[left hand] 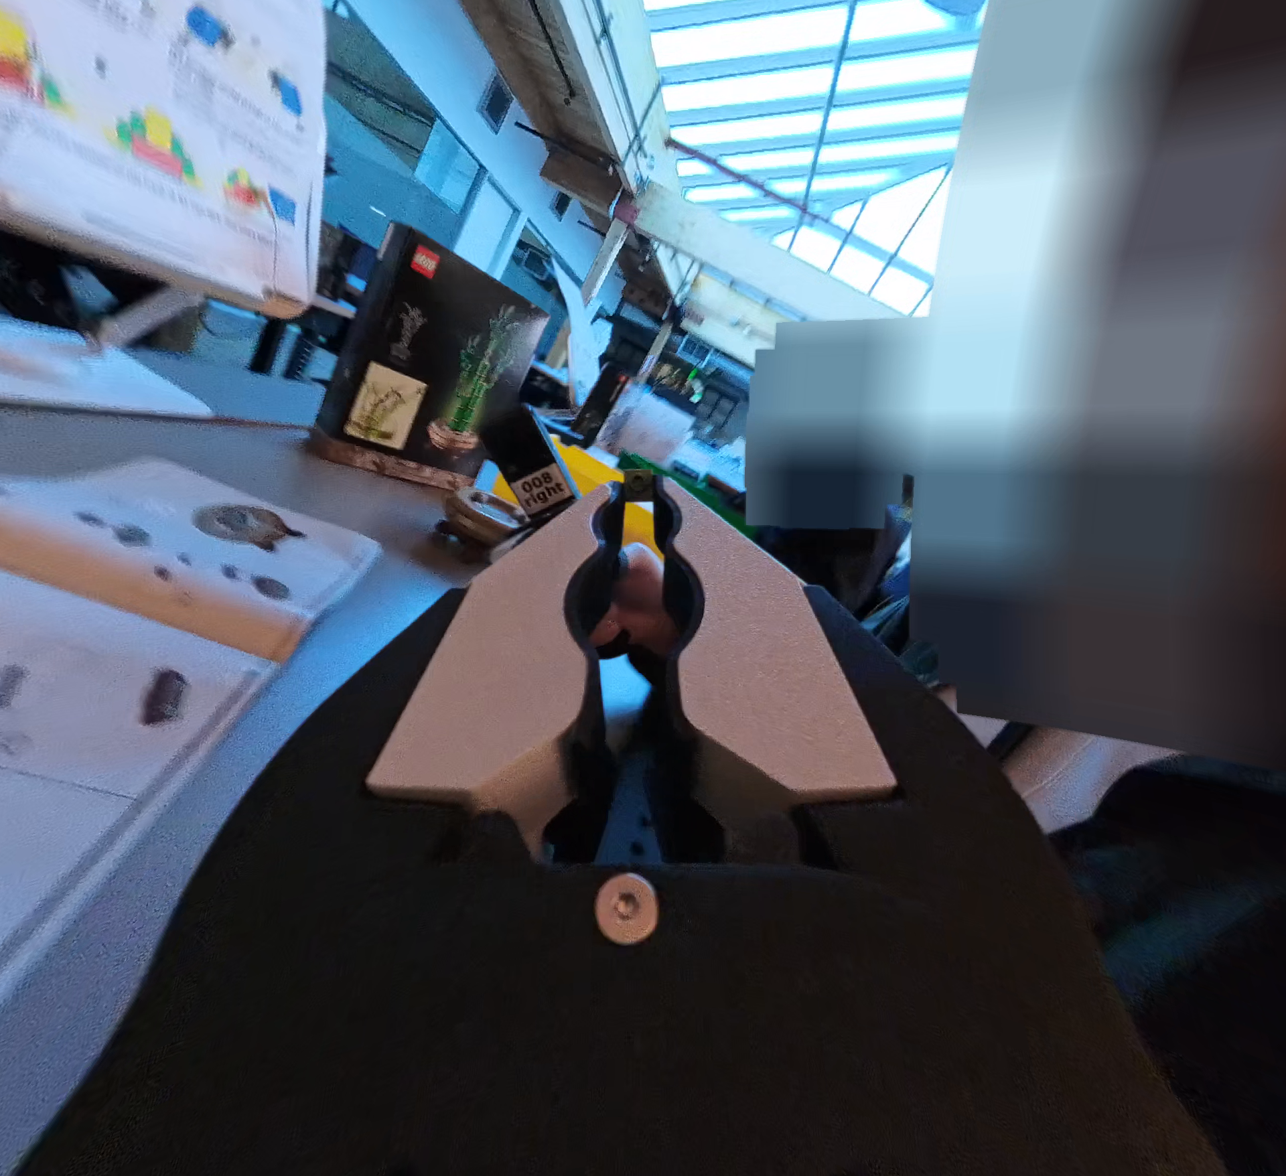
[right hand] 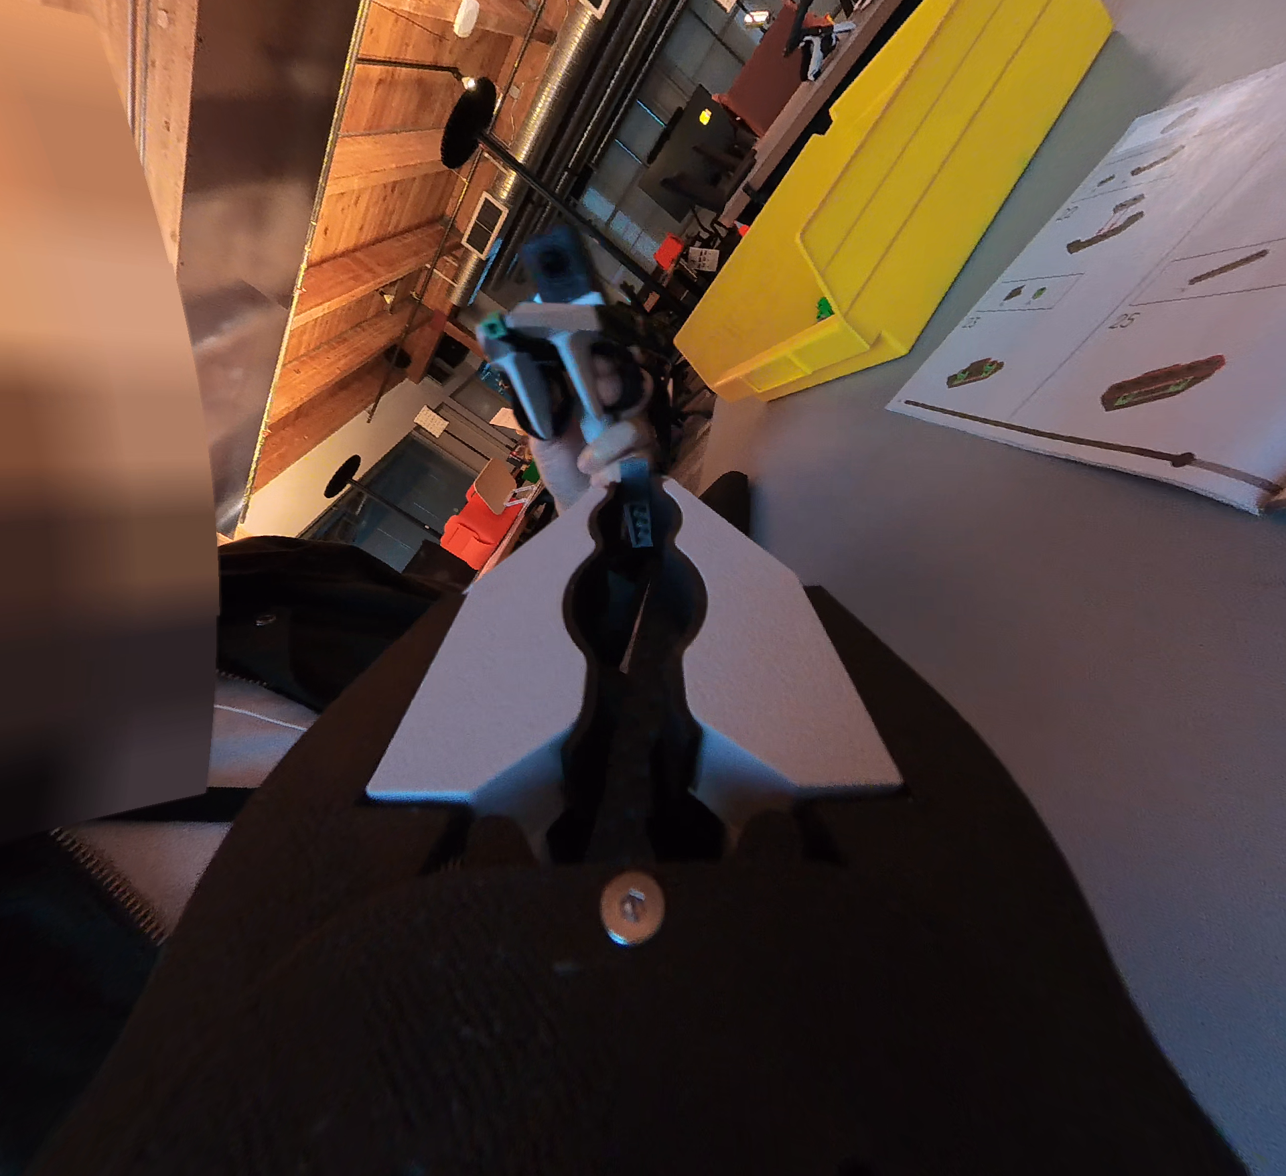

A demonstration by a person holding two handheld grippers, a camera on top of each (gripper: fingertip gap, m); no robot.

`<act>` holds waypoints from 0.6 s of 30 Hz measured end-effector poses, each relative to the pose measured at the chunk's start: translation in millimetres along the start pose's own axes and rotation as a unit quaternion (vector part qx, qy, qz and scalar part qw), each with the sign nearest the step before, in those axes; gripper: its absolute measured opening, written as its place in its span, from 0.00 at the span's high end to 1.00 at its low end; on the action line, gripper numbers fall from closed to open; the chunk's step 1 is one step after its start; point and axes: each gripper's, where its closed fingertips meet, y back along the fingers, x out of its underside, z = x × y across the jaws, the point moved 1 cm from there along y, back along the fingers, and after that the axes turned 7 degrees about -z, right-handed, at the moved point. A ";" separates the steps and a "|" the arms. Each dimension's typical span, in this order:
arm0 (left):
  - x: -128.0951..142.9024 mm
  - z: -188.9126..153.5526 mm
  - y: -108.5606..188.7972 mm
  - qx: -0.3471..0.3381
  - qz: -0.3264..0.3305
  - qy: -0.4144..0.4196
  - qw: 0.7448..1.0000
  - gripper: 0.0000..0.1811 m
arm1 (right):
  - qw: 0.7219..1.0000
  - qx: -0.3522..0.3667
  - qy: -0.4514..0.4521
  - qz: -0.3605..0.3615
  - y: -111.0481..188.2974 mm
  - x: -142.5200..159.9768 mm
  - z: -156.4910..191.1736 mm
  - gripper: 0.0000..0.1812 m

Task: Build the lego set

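pinching a small dark green lego piece (left hand: 637, 487) at its very tips, the left gripper (left hand: 637, 495) is raised off the grey table (left hand: 390, 600), its pale fingers (left hand: 529, 641) drawn close together around the piece. ahead of those tips and to their left stands a black lego box (left hand: 431, 353) with a green plant pictured on it, and just in front of the tips lies a yellow bin (left hand: 591, 481). to the gripper's left, open instruction pages (left hand: 174, 558) lie flat on the table, and a white printed sheet (left hand: 153, 85) with coloured brick pictures hangs above them. the right gripper (right hand: 637, 520) is clenched on a thin dark grey studded lego plate (right hand: 639, 523), which pokes out past its tips. straight ahead of it, well apart, the left gripper shows again in a person's hand (right hand: 591, 454), tilted, a small green piece at its tip. to the right gripper's right sit the yellow bin (right hand: 905, 168) and the instruction pages (right hand: 1113, 321); a tiny green piece (right hand: 825, 307) lies inside the bin.
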 end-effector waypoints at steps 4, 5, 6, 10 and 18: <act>-2.3 -22.2 -1.3 -0.007 0.059 -0.174 0.983 0.97 | 1.000 -0.003 -0.009 0.006 -3.1 4.5 -2.2 0.97; -1.7 -24.6 -0.6 -0.014 0.077 -0.210 0.974 0.97 | 1.000 -0.001 -0.009 0.008 -3.4 5.6 -3.3 0.97; -1.8 -23.5 0.5 -0.032 0.094 -0.245 0.964 0.97 | 1.000 0.001 -0.009 0.010 -3.5 6.2 -4.1 0.97; -3.2 12.3 17.3 -0.189 0.214 -0.381 0.879 0.97 | 1.000 0.000 -0.011 0.008 -3.3 5.8 -4.5 0.97; -46.2 91.1 86.7 -0.478 0.298 -0.342 0.753 0.97 | 1.000 0.007 -0.015 0.024 -6.0 12.7 -8.2 0.97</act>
